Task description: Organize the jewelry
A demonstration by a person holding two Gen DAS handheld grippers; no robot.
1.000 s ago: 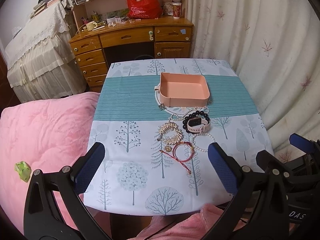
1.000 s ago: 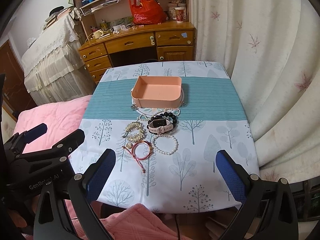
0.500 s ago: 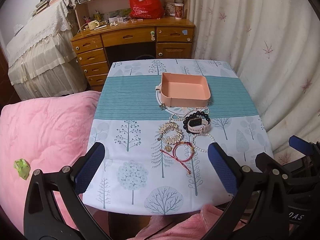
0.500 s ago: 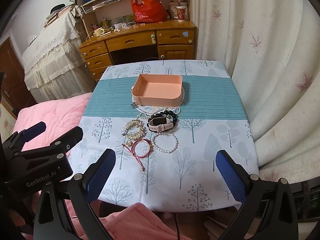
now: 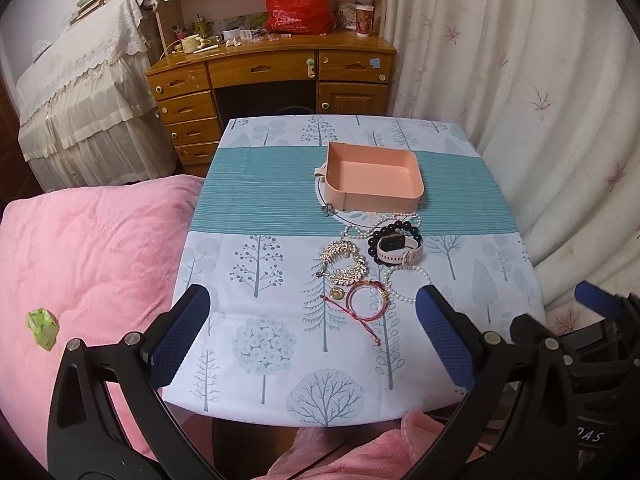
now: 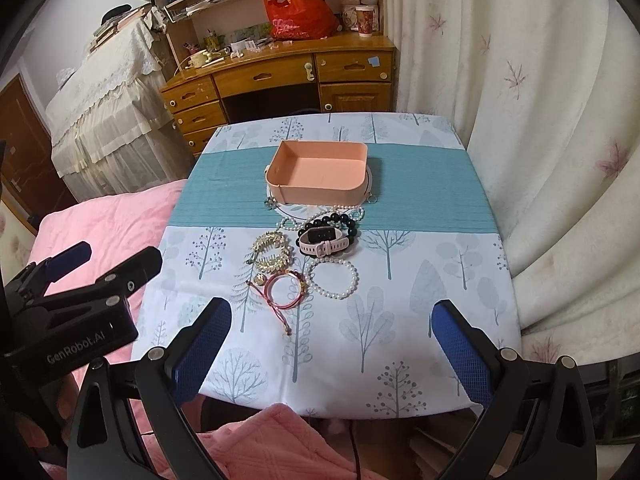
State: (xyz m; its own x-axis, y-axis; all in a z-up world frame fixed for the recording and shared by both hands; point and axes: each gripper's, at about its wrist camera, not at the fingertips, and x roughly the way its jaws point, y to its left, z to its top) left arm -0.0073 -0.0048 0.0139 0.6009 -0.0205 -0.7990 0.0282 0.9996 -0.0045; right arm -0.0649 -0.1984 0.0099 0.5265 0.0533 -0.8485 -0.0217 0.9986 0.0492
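- The desk (image 5: pixel 248 216), draped in a tree-print cloth with a teal band, fills the space ahead of both claws.
- The pink quilt (image 5: pixel 88 248) spreads out to the left of the left claw, with a small green scrap (image 5: pixel 41 326) lying on it.
- The left claw (image 5: pixel 312 332) hovers over the near edge of the desk, its blue pads wide apart and nothing between them.
- The right claw (image 6: pixel 336 344) hangs alongside, just as wide apart and just as empty (the left tool's black body shows at its lower left).
- The pink tray (image 6: pixel 318 172) sits straight ahead of both claws on the teal band, well beyond the jewelry, with nothing visible inside it.
- Now the jewelry, clustered between the claws and the tray: a long pearl strand (image 6: pixel 320 216) lies right in front of the tray.
- The black bead bracelet (image 6: pixel 348 224) sits just nearer, ringed around a white-strapped watch (image 6: pixel 324 242).
- To the left of the watch, a gold leaf bracelet (image 6: pixel 272 254).
- A pearl bracelet (image 6: pixel 335 278) lies nearer still, just ahead of the right claw's gap.
- Closest of all, the red cord bracelet (image 5: pixel 366 300), between the left claw's pads in its view but not touched by them.
- A little gold charm (image 5: pixel 336 292) lies just beside the cord.
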